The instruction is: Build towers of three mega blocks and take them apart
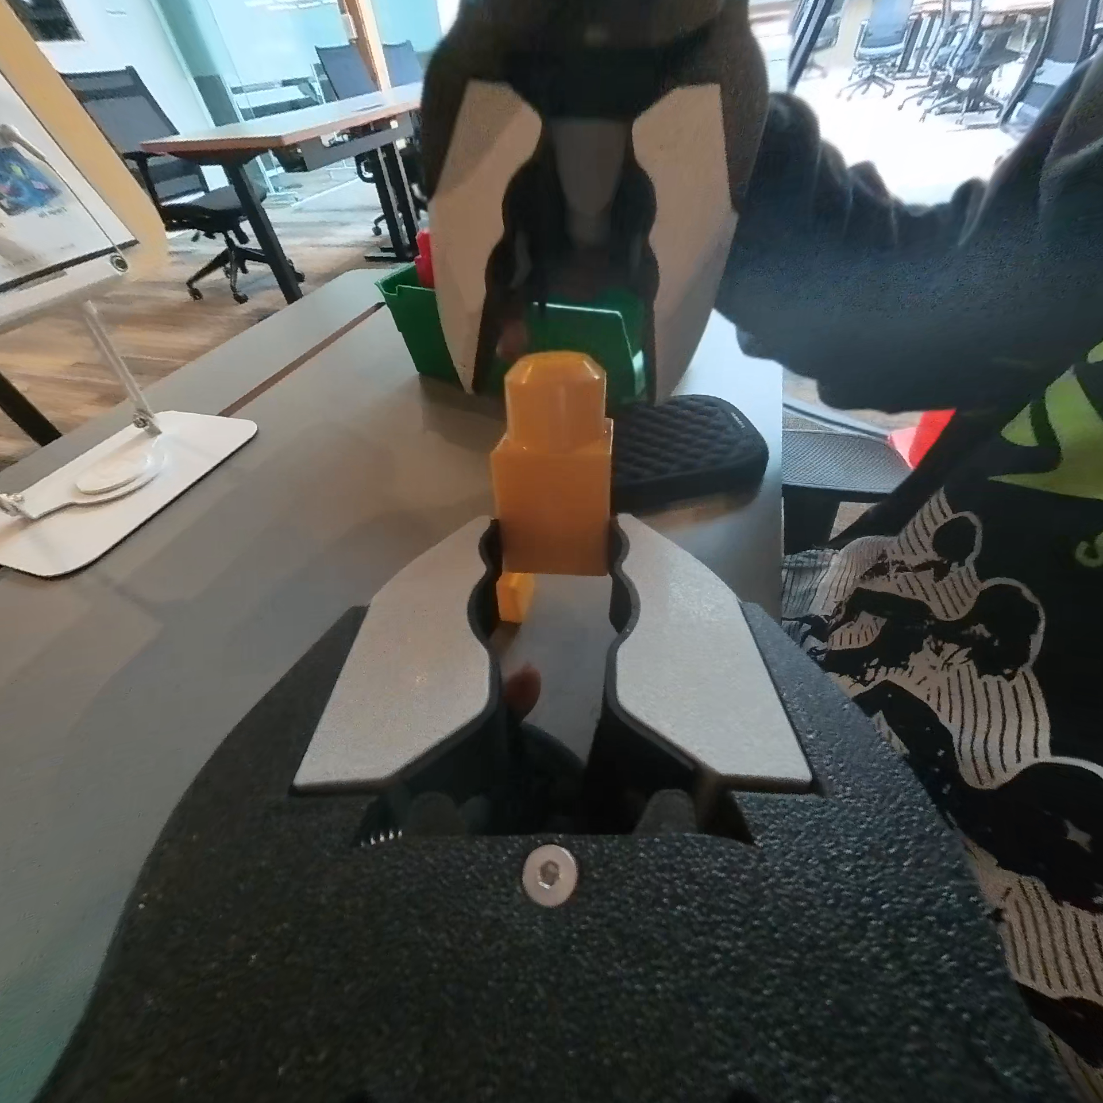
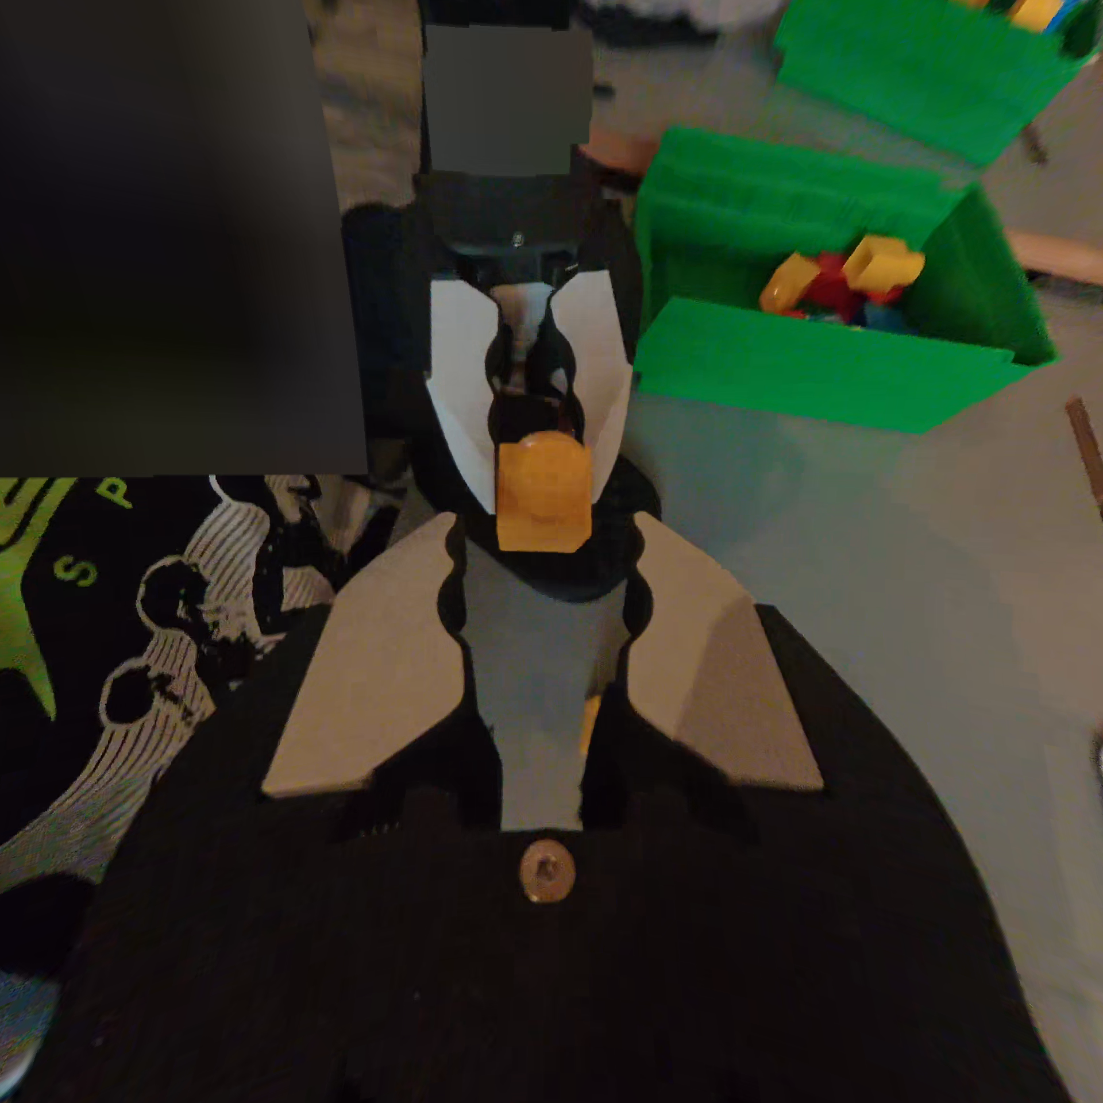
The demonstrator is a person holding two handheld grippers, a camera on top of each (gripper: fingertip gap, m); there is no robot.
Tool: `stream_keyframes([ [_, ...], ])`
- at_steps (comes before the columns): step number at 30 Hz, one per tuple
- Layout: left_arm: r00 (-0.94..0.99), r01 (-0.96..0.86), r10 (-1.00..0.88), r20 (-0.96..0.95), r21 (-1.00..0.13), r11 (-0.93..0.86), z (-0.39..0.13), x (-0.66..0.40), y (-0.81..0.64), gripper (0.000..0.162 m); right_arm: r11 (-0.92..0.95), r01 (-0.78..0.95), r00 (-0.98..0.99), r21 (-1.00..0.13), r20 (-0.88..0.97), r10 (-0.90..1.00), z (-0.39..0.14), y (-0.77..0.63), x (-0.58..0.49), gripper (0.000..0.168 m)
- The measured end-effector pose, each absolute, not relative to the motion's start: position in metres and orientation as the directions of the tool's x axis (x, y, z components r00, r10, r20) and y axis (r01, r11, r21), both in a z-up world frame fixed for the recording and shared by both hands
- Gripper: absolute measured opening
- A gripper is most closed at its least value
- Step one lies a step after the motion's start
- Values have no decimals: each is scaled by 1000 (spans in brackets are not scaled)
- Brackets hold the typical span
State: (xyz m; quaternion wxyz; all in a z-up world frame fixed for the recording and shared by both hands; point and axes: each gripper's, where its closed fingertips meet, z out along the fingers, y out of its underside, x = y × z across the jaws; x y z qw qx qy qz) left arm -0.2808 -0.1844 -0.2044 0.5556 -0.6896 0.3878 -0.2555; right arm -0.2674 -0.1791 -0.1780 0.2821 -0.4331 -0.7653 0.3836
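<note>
A dark, smooth desk (image 1: 250, 477) fills the scene, and both hand-held grippers meet above it, facing each other. Two bright green plastic bins (image 2: 835, 382) stand towards the far side of the desk; the nearer one is open-topped and holds a loose heap of red, yellow and blue blocks, probably the stock for building.

The left gripper (image 1: 552, 537) has broad, matte grey fingers with wavy black inner edges. Its jaws are clamped on the flat sides of an orange block (image 1: 552, 507), holding it upright off the desk with its single rounded stud on top. This grip looks meant to steady the block while the other gripper works on it.

The right gripper (image 2: 546, 543), built the same way, hovers just above that stud, tips pointing down. Its jaws stand apart with nothing between them, seemingly ready to close on the top.

A small orange piece (image 1: 514, 597) shows just below the held block; whether it is joined cannot be told.
</note>
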Motion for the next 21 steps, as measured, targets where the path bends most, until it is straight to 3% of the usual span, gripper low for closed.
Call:
stream_keyframes([
  [1, 565, -253, -821, -78, -964, -83, -205, -279, -184, 33, 361, 476, -477, -802, 110, 872, -177, -181, -268, 49],
  [8, 541, -266, -837, -81, -961, -79, -207, -273, -183, 33, 500, 589, -545, -635, 144, 826, -186, -188, -275, 41],
  [10, 533, -268, -842, -85, -961, -73, -208, -271, -182, 33, 522, 593, -550, -612, 165, 819, -189, -187, -277, 33],
  [15, 539, -232, -839, -76, -971, -61, -208, -273, -176, 33, 518, 596, -533, -614, 180, 827, -189, -179, -278, 33],
  [21, 516, -229, -853, -84, -973, -42, -228, -283, -163, 58, 511, 665, -472, -545, 224, 853, -199, -143, -264, 33],
])
